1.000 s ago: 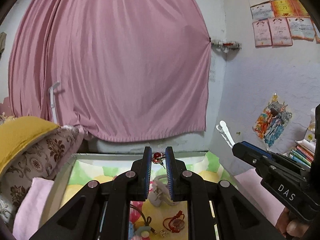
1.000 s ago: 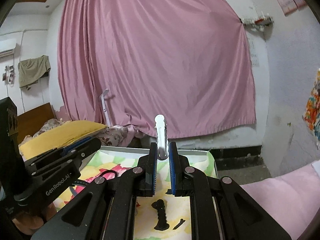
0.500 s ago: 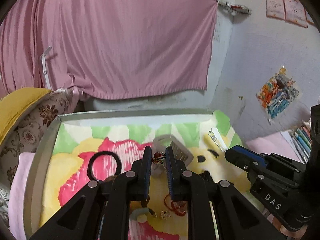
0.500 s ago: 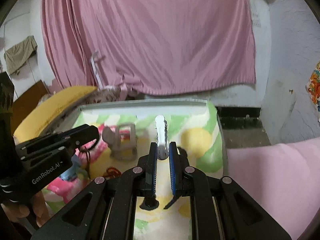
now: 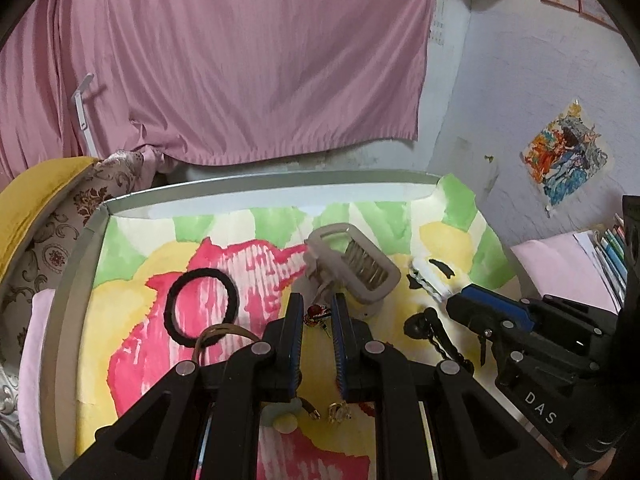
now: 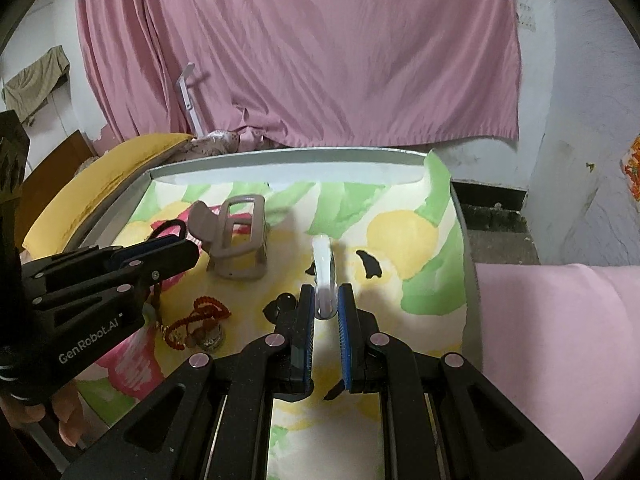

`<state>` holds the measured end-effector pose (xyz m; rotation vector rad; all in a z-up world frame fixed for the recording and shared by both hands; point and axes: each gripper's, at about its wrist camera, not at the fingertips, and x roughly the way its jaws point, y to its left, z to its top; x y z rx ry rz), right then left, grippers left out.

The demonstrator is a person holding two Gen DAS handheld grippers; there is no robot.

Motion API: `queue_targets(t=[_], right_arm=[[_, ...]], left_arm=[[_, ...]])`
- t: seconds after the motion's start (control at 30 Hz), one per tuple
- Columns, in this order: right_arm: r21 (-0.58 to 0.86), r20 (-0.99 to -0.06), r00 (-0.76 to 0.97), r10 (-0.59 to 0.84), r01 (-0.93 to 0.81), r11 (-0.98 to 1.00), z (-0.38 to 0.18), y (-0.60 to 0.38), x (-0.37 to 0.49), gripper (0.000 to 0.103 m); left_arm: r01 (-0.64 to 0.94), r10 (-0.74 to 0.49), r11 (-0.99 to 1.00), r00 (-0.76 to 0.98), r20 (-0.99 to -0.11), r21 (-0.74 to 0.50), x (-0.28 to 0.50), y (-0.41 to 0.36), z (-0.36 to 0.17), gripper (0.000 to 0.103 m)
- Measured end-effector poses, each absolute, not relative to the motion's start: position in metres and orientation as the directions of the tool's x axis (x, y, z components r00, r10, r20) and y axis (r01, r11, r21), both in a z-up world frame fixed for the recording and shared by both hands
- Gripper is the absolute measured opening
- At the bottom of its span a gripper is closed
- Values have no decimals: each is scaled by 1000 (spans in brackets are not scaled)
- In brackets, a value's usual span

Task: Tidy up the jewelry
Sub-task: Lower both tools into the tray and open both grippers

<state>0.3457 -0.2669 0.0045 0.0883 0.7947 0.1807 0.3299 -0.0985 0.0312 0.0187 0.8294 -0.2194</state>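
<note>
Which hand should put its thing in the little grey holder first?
Probably the left. Its jaws pinch the red earring right before the grey holder. The right gripper, holding the white clip, sits further off to the side.

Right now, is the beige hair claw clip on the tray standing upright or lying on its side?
Upright, as far as the views show: the beige hair claw clip rests on its lower edges on the tray, with its open frame rising above the painted liner.

Left gripper [image 5: 316, 314] fingers [image 5: 295, 320] pinch a red earring [image 5: 315, 313] above the floral tray [image 5: 72, 280].
</note>
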Motion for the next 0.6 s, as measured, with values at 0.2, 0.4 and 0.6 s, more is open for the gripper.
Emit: queue_targets(t=[0.2, 0.4, 0.6], right_arm=[[157, -710, 675, 200, -126, 980, 1, -268, 346, 10], [160, -709, 676, 200, -122, 979, 1, -269, 346, 10], [165, -690, 698, 192, -107, 980, 6, -272, 340, 15]], left_arm=[[208, -195, 975, 634, -749, -77, 332, -98, 30, 14], [212, -202, 974, 620, -758, -86, 333, -98, 28, 14], [207, -224, 971, 634, -740, -116, 331, -92, 32, 14]])
